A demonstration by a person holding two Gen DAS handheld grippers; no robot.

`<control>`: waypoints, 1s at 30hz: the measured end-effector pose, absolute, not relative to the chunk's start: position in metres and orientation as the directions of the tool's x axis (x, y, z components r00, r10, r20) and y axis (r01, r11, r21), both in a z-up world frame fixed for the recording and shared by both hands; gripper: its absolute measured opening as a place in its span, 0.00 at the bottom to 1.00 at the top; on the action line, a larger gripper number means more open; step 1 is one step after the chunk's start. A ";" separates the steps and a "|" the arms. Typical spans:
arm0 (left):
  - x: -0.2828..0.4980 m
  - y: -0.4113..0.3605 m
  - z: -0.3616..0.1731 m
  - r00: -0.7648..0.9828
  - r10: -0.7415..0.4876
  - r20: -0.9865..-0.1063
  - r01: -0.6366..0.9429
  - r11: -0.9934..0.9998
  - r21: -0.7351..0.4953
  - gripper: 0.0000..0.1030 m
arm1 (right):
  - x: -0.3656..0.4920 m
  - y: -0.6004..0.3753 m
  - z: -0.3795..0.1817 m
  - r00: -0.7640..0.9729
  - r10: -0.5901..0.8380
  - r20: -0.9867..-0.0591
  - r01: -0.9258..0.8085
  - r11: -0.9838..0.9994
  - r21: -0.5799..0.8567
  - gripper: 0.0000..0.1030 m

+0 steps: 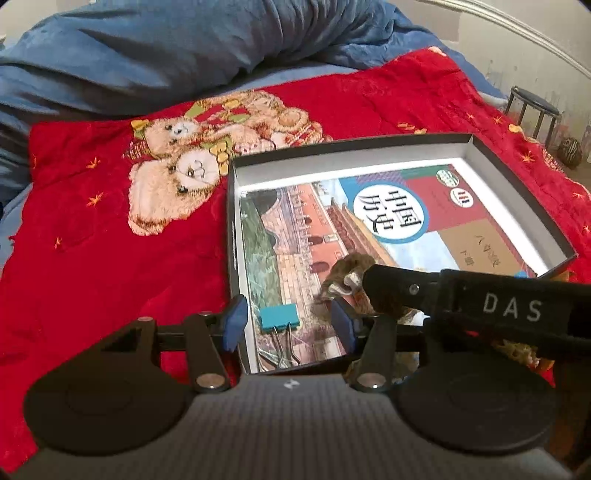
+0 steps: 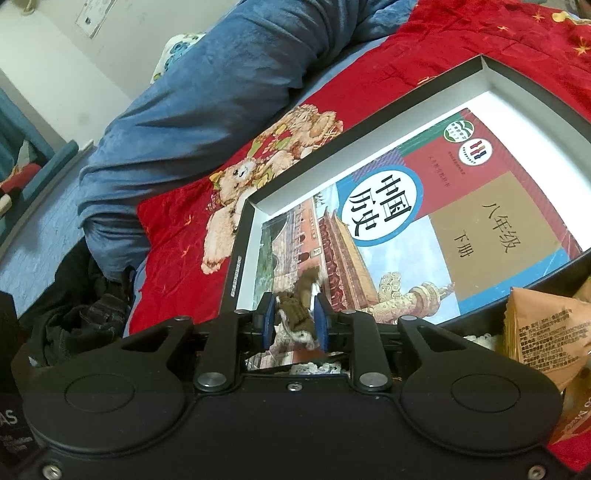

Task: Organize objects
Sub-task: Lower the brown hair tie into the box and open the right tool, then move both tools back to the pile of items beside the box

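A book [image 1: 369,236] is lying in the box [image 1: 517,192] ahead of my jaws. A binder clip [image 1: 279,319] is sitting on it between my left fingers [image 1: 236,321].

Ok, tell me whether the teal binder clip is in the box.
In. The binder clip lies on the textbook inside the box.

I noted a bed covered by a red quilt [image 1: 92,240] printed with teddy bears [image 1: 177,177], and a rumpled blue duvet [image 1: 147,55] heaped behind it. A pale wall [image 2: 55,55] showed past the bedding, carrying a small wall plate [image 2: 88,16]. A dark round stool [image 1: 532,107] stood on the floor beyond the bed. Dark clothing [image 2: 74,306] lay bunched beside the quilt.
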State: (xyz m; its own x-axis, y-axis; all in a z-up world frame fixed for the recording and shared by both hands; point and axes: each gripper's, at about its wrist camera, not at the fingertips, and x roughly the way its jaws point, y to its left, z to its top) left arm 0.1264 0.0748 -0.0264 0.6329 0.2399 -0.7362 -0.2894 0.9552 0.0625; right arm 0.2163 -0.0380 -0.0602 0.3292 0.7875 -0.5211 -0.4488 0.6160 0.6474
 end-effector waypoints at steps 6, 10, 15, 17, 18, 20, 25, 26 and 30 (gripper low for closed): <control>0.120 0.079 -0.013 0.670 0.286 -0.686 -0.318 0.945 0.083 0.70 | 0.216 -0.051 -0.046 0.366 0.796 -0.481 -0.442 0.604 0.664 0.37; 0.111 0.083 -0.002 0.704 0.283 -0.652 -0.331 0.942 0.052 0.71 | 0.207 -0.072 -0.020 0.425 0.793 -0.436 -0.458 0.605 0.652 0.44; 0.093 0.081 0.015 0.764 0.230 -0.602 -0.297 0.955 -0.012 0.73 | 0.189 -0.112 0.010 0.517 0.758 -0.397 -0.446 0.635 0.631 0.50; 0.084 0.076 0.021 0.782 0.192 -0.592 -0.266 0.963 -0.040 0.73 | 0.180 -0.129 0.021 0.554 0.731 -0.400 -0.426 0.661 0.618 0.52; 0.078 0.072 0.024 0.790 0.175 -0.587 -0.252 0.966 -0.050 0.73 | 0.176 -0.136 0.025 0.567 0.720 -0.400 -0.420 0.671 0.611 0.52; 0.066 0.064 0.027 0.806 0.141 -0.574 -0.217 0.974 -0.066 0.75 | 0.162 -0.151 0.033 0.605 0.689 -0.400 -0.407 0.699 0.588 0.52; 0.042 0.044 0.026 0.810 0.081 -0.581 -0.163 0.983 -0.090 0.75 | 0.125 -0.176 0.040 0.662 0.603 -0.444 -0.364 0.777 0.514 0.54; 0.038 0.040 0.025 0.810 0.068 -0.583 -0.155 0.983 -0.101 0.75 | 0.118 -0.178 0.039 0.667 0.588 -0.456 -0.355 0.790 0.499 0.54; 0.032 0.022 0.019 0.814 0.021 -0.580 -0.107 0.988 -0.114 0.75 | 0.103 -0.188 0.034 0.679 0.532 -0.506 -0.303 0.831 0.467 0.54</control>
